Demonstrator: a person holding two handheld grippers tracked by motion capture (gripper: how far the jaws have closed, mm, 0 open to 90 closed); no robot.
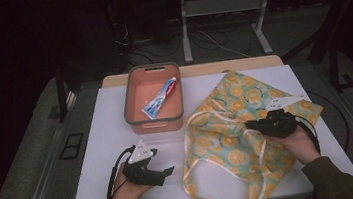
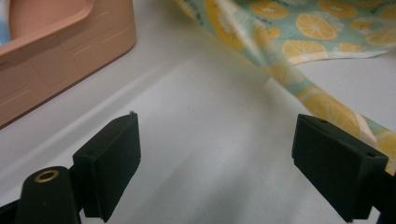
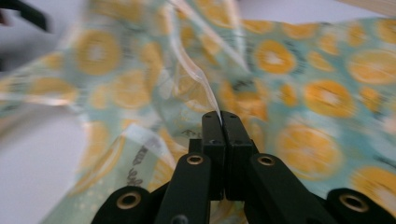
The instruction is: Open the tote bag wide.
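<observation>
Right tongs [image 3: 221, 122] closed tight on a thin white strap [image 3: 194, 70] of the cloth bag [image 1: 233, 128], pinched between the two pads. Bag with orange-slice print lying spread on the white counter [image 1: 113, 137], under and around these tongs, strap rising from the pads toward the fabric. Left tongs [image 2: 215, 163] held wide, nothing between the jaws, resting low over bare counter. Edge of the bag just beyond the right jaw of the left tongs. Pink bin [image 1: 153, 99] ahead of the left tongs, with a toothpaste tube [image 1: 160, 99] inside, well apart from the right tongs.
</observation>
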